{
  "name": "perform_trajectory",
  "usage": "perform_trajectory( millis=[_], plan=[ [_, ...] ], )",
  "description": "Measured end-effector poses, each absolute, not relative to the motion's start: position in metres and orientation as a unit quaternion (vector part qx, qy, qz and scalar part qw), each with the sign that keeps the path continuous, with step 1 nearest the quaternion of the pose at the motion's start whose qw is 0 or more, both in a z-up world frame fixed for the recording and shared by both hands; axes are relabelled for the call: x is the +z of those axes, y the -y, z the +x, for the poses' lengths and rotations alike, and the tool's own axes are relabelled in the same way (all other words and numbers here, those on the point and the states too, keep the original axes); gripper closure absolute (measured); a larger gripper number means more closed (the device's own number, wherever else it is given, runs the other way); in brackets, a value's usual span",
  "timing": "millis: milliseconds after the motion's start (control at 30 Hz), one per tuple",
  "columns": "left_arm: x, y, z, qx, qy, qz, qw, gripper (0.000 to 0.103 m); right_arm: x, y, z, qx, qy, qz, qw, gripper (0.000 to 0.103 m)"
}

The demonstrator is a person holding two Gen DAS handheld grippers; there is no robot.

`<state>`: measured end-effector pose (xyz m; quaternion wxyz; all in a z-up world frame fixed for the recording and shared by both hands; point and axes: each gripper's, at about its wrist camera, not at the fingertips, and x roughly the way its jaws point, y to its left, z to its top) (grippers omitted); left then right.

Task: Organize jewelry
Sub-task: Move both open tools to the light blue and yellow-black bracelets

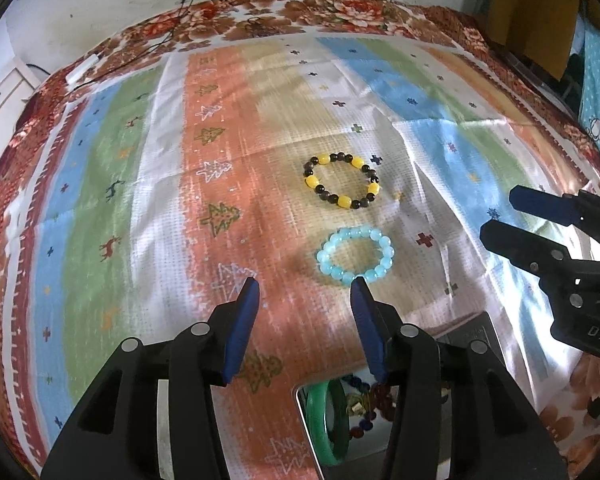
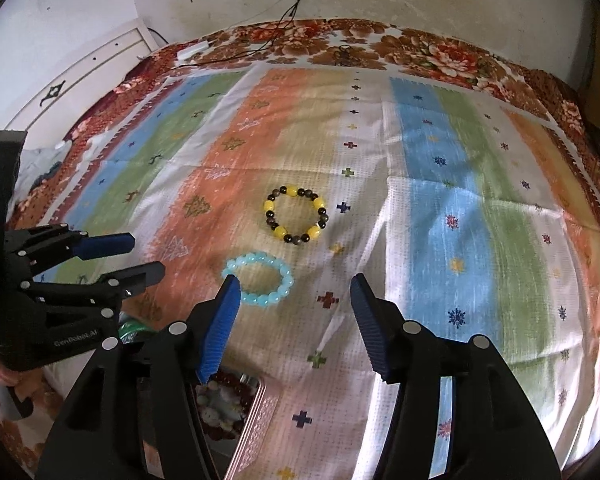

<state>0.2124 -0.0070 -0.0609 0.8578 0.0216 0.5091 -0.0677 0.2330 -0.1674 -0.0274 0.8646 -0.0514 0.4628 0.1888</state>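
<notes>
A light blue bead bracelet [image 1: 355, 255] lies flat on the striped cloth, just beyond my left gripper [image 1: 305, 285], which is open and empty above the cloth. A yellow and dark bead bracelet [image 1: 342, 181] lies farther out. A metal box [image 1: 306, 420] under the left gripper holds a green bangle [image 1: 324, 420] and dark beads. My right gripper [image 2: 294, 282] is open and empty; the blue bracelet [image 2: 259, 279] is by its left fingertip and the yellow bracelet [image 2: 296, 214] beyond. The box [image 2: 246, 420] also shows below. Each gripper shows in the other's view, the right [image 1: 500, 220] and the left [image 2: 146, 256].
The striped cloth [image 1: 160, 200] covers a bed with a floral blanket [image 1: 340, 12] at the far edge. Cables and a white plug strip [image 2: 194, 50] lie at the far left by the wall. A white cabinet [image 2: 88, 68] stands at the left.
</notes>
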Motion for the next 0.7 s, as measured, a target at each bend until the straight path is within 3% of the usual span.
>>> perform_trajectory(
  millis=[700],
  plan=[
    [-0.094, 0.021, 0.26, -0.101, -0.558, 0.028, 0.823, 0.05, -0.061, 0.158, 0.294, 0.171, -0.493, -0.053, 0.851, 0.046]
  ],
)
